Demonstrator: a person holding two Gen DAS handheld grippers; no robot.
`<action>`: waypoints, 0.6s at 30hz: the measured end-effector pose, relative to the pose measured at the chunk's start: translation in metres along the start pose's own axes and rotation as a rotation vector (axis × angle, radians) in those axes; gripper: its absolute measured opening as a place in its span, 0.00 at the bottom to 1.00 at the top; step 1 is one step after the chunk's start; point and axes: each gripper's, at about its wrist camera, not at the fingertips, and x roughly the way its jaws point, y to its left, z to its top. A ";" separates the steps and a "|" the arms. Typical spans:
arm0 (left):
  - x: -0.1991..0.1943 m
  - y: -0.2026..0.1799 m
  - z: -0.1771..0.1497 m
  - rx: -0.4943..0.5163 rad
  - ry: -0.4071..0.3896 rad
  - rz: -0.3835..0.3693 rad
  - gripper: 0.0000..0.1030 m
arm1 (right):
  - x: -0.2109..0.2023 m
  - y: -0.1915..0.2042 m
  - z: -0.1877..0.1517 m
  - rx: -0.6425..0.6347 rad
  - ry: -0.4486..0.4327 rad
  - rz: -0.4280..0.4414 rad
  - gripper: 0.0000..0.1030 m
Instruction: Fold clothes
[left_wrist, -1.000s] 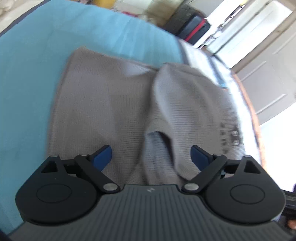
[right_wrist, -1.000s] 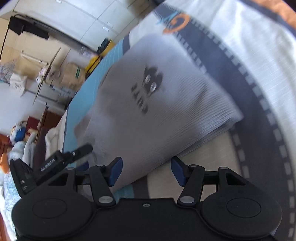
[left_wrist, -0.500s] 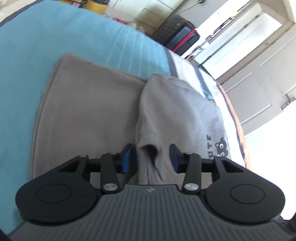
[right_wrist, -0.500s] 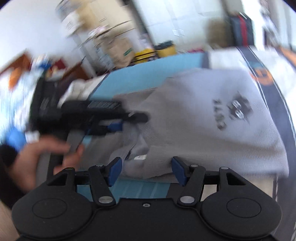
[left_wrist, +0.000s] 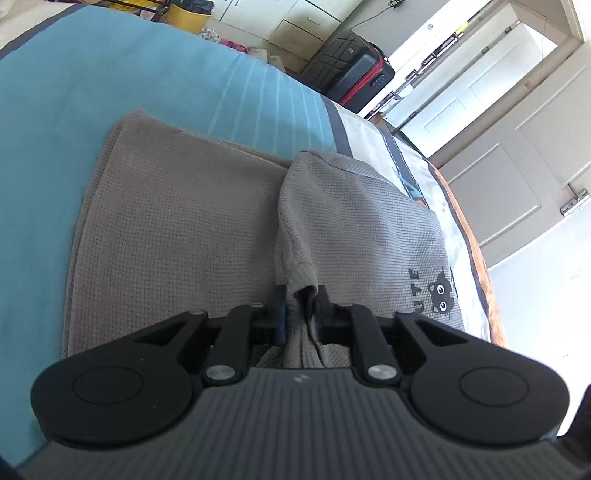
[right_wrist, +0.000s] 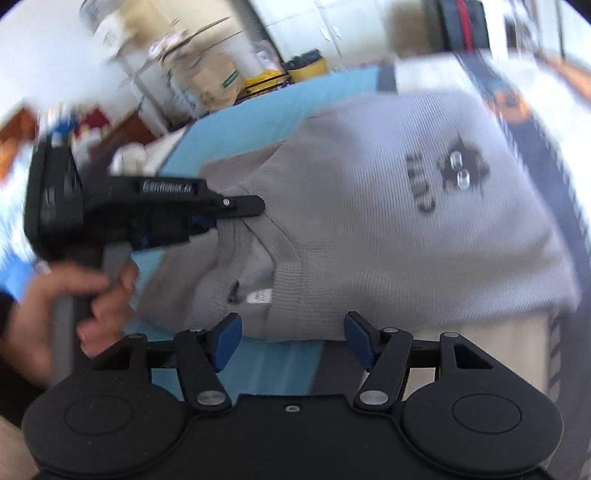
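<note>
My left hand-held gripper (left_wrist: 301, 314) sits low centre in its view, jaws closing on a bunched ridge of the grey top (left_wrist: 177, 236), right by the collar, and the pads already pinch the cloth. The top lies spread on the bed (left_wrist: 48, 122), cat print toward the right edge, with one side flopped over the middle. My right hand-held gripper (right_wrist: 291, 341) hangs just short of the near hem at the bottom of its view, jaws apart, nothing between them.

How I'd do this bit well: let the left finish biting so it catches every layer at the collar, then grab a matching spot with the right before lifting, otherwise the fold goes crooked. Lift both together and keep the edge taut.

Compared with a second back, the left jaws stood wide over loose cloth and now squeeze that ridge. The right view has swung round: it looked along the folded edge then, and now it faces the collar, with my other hand (right_wrist: 55, 306) at the left.
</note>
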 end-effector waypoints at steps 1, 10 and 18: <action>0.004 0.000 0.000 0.003 0.011 -0.004 0.41 | 0.000 -0.001 0.000 0.012 -0.004 0.022 0.65; -0.029 -0.026 -0.005 0.198 -0.082 0.048 0.07 | -0.008 0.022 -0.002 -0.217 -0.114 -0.072 0.65; -0.050 0.037 -0.006 0.017 0.068 0.283 0.09 | -0.026 0.032 0.002 -0.275 -0.171 -0.088 0.75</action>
